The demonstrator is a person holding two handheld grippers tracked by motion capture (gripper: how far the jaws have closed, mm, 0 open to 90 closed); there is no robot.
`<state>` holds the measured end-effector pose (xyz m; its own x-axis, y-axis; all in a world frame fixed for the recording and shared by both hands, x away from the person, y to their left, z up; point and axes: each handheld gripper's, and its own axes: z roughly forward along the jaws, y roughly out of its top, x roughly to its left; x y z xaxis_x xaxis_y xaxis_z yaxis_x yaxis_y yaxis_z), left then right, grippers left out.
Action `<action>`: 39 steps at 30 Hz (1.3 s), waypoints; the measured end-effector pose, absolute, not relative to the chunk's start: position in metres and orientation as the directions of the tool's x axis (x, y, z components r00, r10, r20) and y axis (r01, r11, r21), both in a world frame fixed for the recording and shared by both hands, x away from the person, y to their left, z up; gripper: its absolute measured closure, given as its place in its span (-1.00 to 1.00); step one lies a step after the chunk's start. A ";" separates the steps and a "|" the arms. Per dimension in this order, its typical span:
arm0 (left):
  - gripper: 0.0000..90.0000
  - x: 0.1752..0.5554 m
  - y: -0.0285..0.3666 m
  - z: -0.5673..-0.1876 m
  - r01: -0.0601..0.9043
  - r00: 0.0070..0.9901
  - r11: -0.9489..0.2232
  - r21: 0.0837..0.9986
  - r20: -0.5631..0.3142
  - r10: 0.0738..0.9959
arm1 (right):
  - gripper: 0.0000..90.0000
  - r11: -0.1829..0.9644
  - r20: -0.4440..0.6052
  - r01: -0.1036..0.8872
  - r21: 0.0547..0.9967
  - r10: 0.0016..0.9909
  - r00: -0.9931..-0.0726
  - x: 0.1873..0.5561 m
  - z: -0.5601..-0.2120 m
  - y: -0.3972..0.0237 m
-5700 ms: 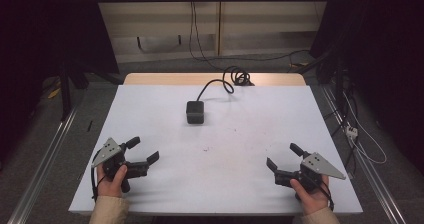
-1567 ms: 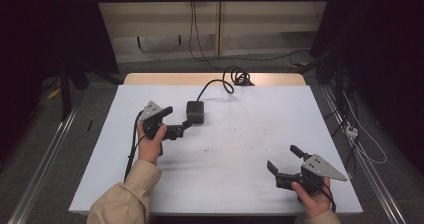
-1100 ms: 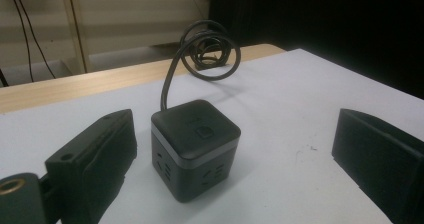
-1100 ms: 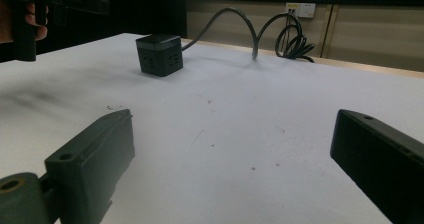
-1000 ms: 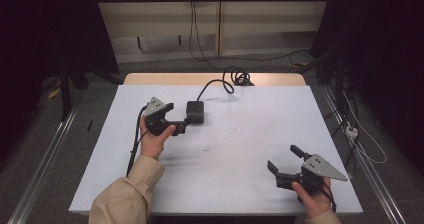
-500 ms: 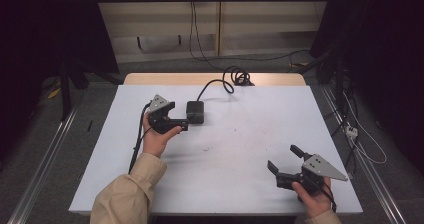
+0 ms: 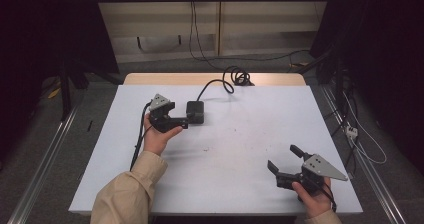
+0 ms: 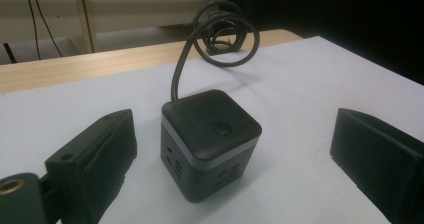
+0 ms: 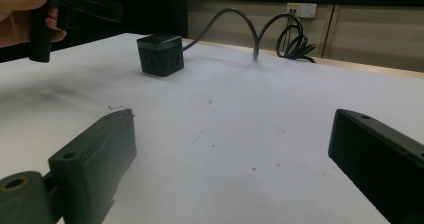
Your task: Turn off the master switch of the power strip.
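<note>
- Two grippers are out over the white table (image 7: 235, 149), and only the left gripper (image 7: 186, 120) has travelled: seconds ago it sat at the near left edge, and since then it has closed in on the black socket cube (image 7: 195, 112).
- Seen from the left gripper (image 8: 225, 159) itself, the socket cube (image 8: 210, 140) now sits squarely between its two jaws, a little ahead of the tips, with clear table showing on either side of it.
- That gripper's jaws stand wide apart and grip nothing; neither touches the cube as far as I can see.
- Behind the cube, on the far side from the left gripper, its cable (image 8: 220, 31) rises and loops into a coil near the table's far edge.
- By contrast, the right gripper (image 7: 286, 163) has not budged from the near right corner, its jaws also spread wide and empty, well apart from the cube.
- From the right gripper's view the cube (image 9: 160, 54) lies far ahead and to the left.
- My reading: the approach is done and the squeeze on the cube comes next.
</note>
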<state>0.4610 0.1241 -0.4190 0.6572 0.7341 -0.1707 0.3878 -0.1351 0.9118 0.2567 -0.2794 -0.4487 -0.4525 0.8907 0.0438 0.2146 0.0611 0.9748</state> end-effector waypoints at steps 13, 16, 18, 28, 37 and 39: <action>-0.60 0.466 0.116 -0.410 0.357 0.687 -0.147 0.923 -0.153 0.710 | -0.87 0.065 0.041 0.213 0.975 0.887 -0.460 0.257 -0.449 -0.279; -0.49 0.467 0.114 -0.409 0.357 0.690 -0.147 0.922 -0.154 0.707 | -0.87 0.064 0.042 0.214 0.975 0.888 -0.459 0.257 -0.449 -0.279; -0.41 0.467 0.114 -0.408 0.350 0.695 -0.155 0.924 -0.145 0.704 | -0.87 0.064 0.043 0.215 0.975 0.888 -0.459 0.257 -0.449 -0.280; -0.03 0.470 0.111 -0.408 0.329 0.697 -0.191 0.925 -0.102 0.709 | -0.87 0.062 0.045 0.214 0.975 0.886 -0.461 0.257 -0.449 -0.280; 0.13 0.473 0.109 -0.407 0.338 0.706 -0.216 0.916 -0.095 0.702 | -0.87 0.060 0.047 0.214 0.975 0.886 -0.461 0.257 -0.449 -0.280; 0.14 0.473 0.107 -0.407 0.350 0.698 -0.201 0.915 -0.112 0.707 | -0.87 0.057 0.050 0.215 0.975 0.887 -0.460 0.257 -0.449 -0.280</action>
<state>0.4733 0.1073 -0.4071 0.6983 0.7070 -0.1119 0.3499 -0.2008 0.9150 0.2570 -0.2798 -0.4485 -0.4596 0.8868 0.0495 0.2147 0.0568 0.9750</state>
